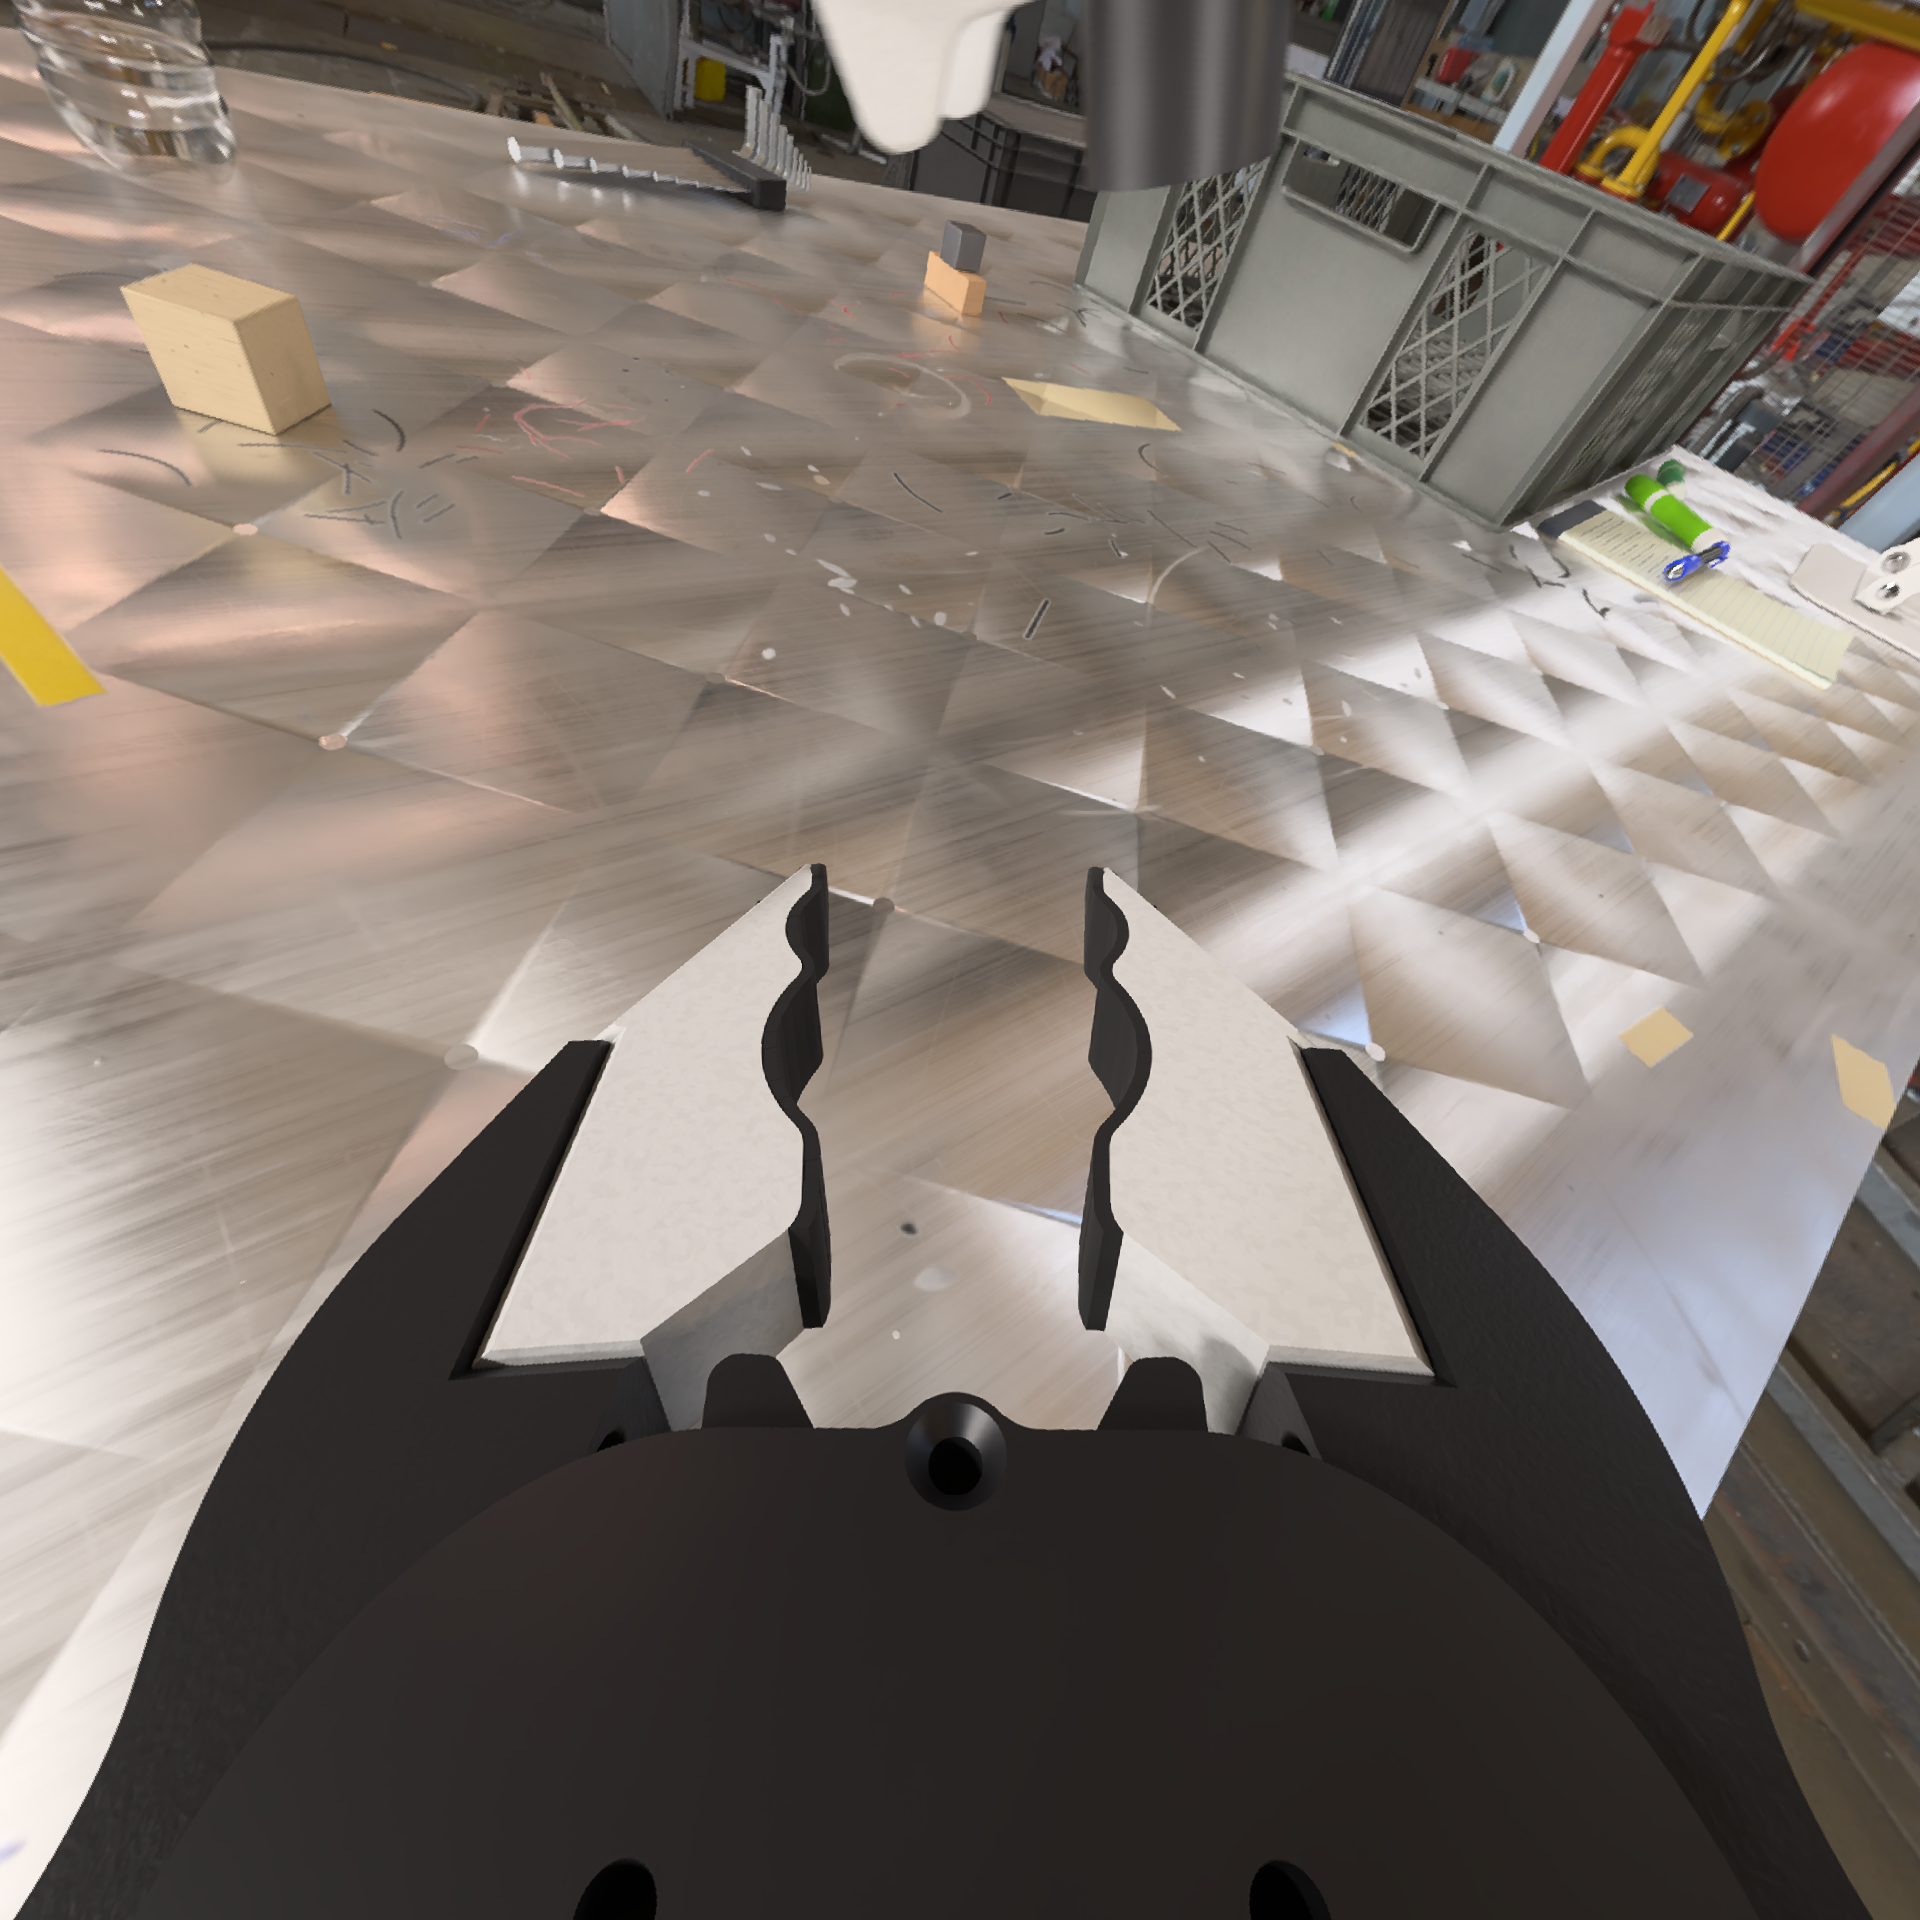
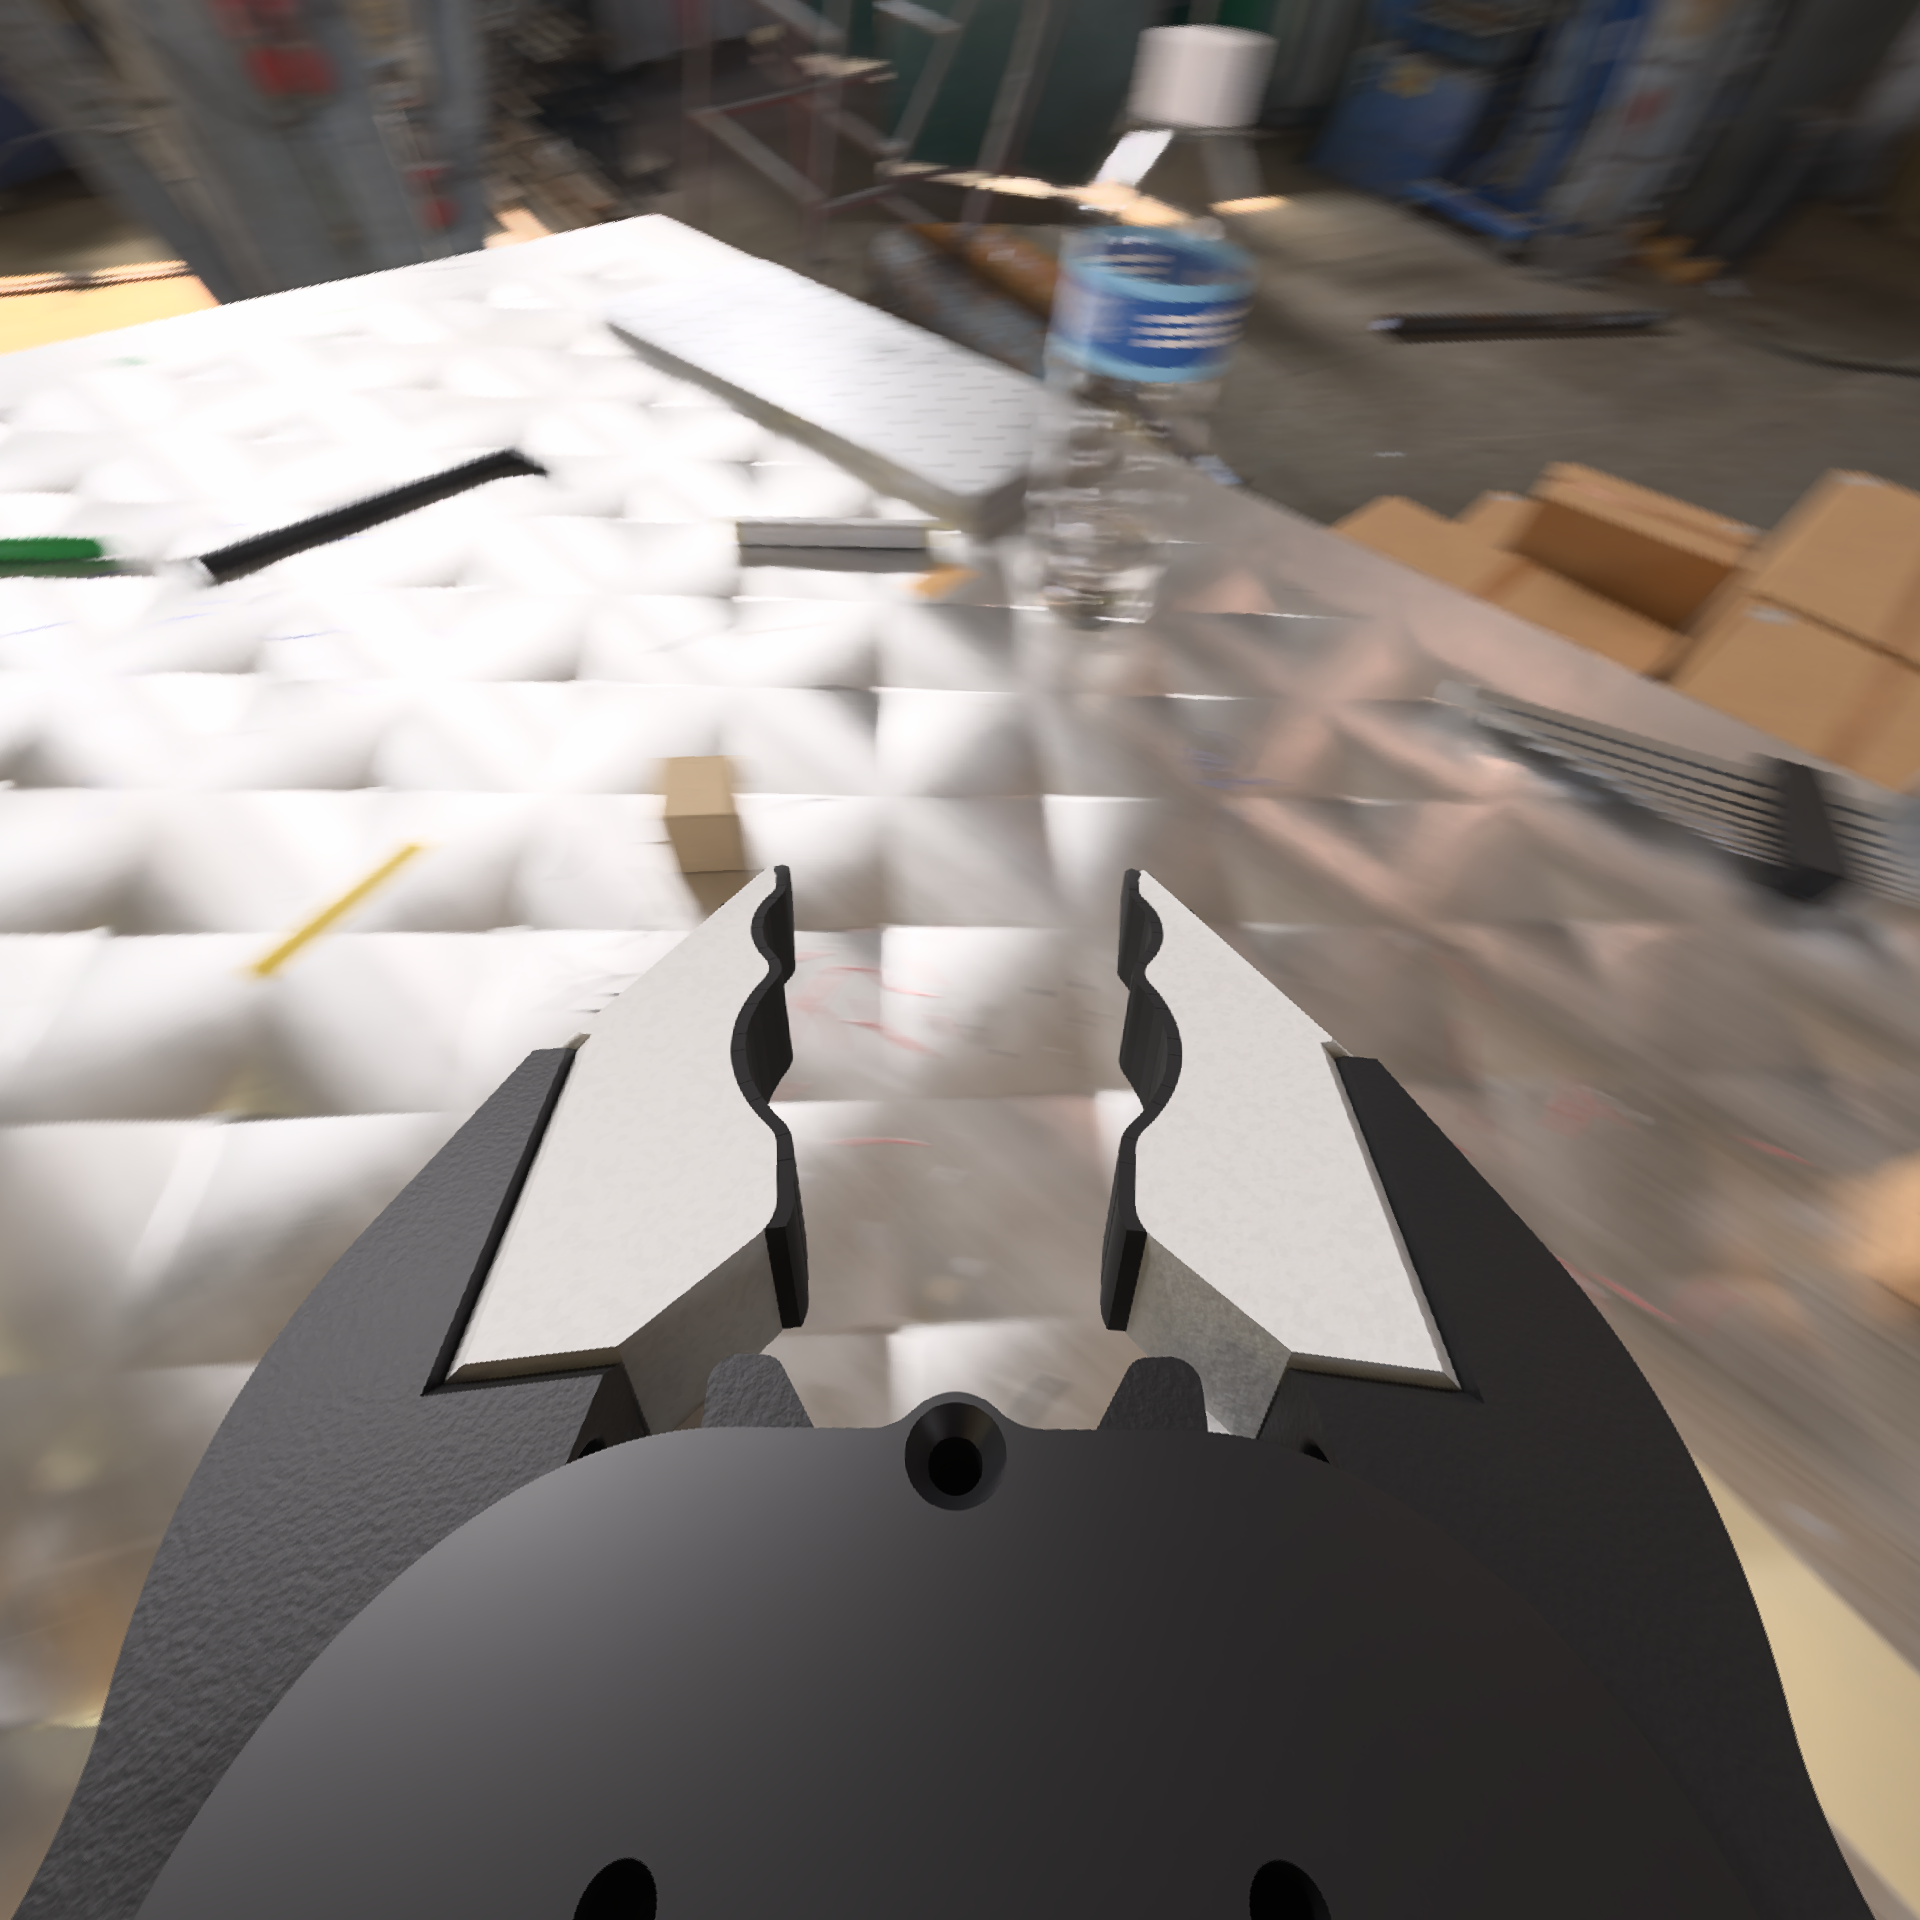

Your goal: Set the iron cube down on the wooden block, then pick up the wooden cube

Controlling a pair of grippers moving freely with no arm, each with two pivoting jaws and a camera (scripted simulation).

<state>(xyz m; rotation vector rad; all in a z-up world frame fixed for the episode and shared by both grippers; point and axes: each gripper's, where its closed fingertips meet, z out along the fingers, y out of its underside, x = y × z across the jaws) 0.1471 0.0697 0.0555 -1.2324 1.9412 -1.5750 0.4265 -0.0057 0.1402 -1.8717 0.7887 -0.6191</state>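
The iron cube already sits on top of the small wooden block at the far side of the bench in your left wrist view, just left of the grey crate, so I judge the first half of the task done and the stack best left alone. The wooden cube stands by itself far to the left, well apart from the stack, with bare bench around it, which should make for an easy approach. Your left gripper hangs low over the near bench with its fingers parted and nothing between them. The bench is brushed metal in a diamond pattern, scuffed with pen marks and pale flecks; a clear bottle stands at the far left corner, and a notepad with a green marker lies to the right. Behind is a workshop with red and yellow machinery. In your right wrist view everything is heavily smeared. Your right gripper also has its fingers spread apart and empty, and a tan block, probably the wooden cube, sits just beyond the left fingertip. The bottle rises farther off to the right, with cardboard boxes past the bench edge.
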